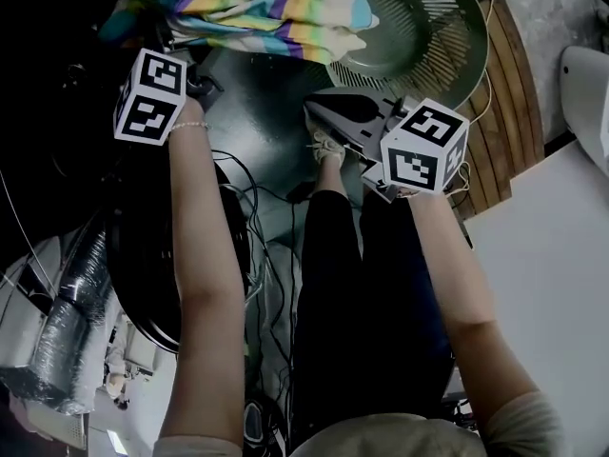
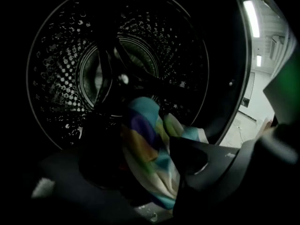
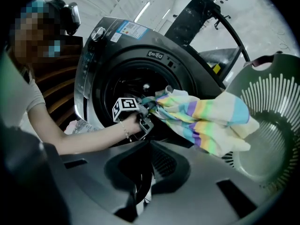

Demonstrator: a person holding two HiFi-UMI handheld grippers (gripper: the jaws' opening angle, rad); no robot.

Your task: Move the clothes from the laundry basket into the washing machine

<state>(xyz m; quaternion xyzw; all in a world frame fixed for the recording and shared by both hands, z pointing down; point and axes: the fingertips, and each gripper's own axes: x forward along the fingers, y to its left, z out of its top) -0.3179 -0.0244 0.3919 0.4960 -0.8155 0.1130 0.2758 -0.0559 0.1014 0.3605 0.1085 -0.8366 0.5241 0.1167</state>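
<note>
Cloth [image 1: 276,12] is hanging half in the washer [image 3: 93,69] at 12 o'clock, lying loose between the left gripper's [image 2: 140,149] wide jaws, while the right gripper [image 3: 149,143] is sitting clenched and the basket [image 1: 461,41] at 1 o'clock is looking empty.

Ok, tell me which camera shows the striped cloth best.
The right gripper view: the striped cloth shows nearly whole and well lit, stretched between the washing machine and the laundry basket. The head view catches it along the top edge; the left gripper view shows only a dim bunch.
</note>
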